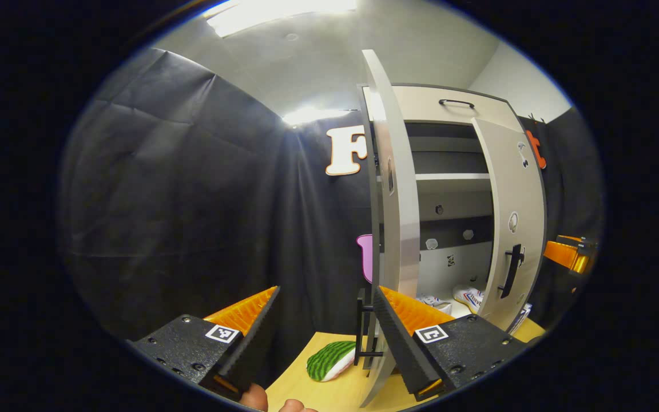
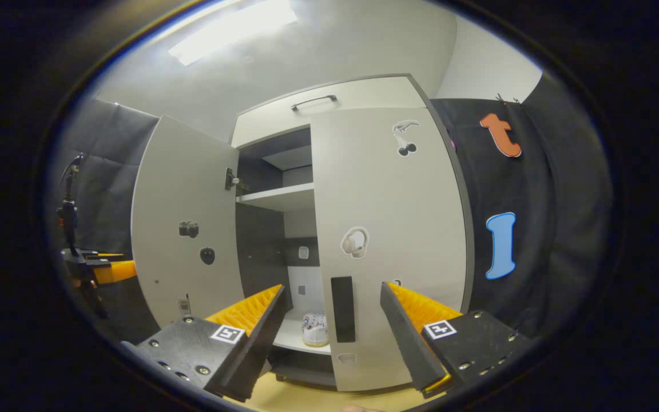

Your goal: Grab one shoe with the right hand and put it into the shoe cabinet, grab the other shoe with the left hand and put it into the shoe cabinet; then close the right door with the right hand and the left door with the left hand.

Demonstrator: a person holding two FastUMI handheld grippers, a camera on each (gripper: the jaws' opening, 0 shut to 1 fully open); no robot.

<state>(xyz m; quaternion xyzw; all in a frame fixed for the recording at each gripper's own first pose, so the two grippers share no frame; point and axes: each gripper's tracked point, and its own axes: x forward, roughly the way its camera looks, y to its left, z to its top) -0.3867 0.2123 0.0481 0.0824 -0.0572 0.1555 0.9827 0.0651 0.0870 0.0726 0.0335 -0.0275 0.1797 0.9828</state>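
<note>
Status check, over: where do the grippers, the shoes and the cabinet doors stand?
Both grippers open: left gripper at left door edge, right gripper facing right door. Shoes inside cabinet. Both doors ajar, nothing blocking.

left gripper view: sat close at the left door's (image 1: 391, 171) edge, faced along it into the shoe cabinet (image 1: 449, 194) at 2 o'clock | right gripper view: stood near, faced the right door (image 2: 386, 229) head-on, left door at 9 o'clock | shared: both doors, cabinet shelves, shoes (image 2: 314, 328) on the bottom shelf
</note>
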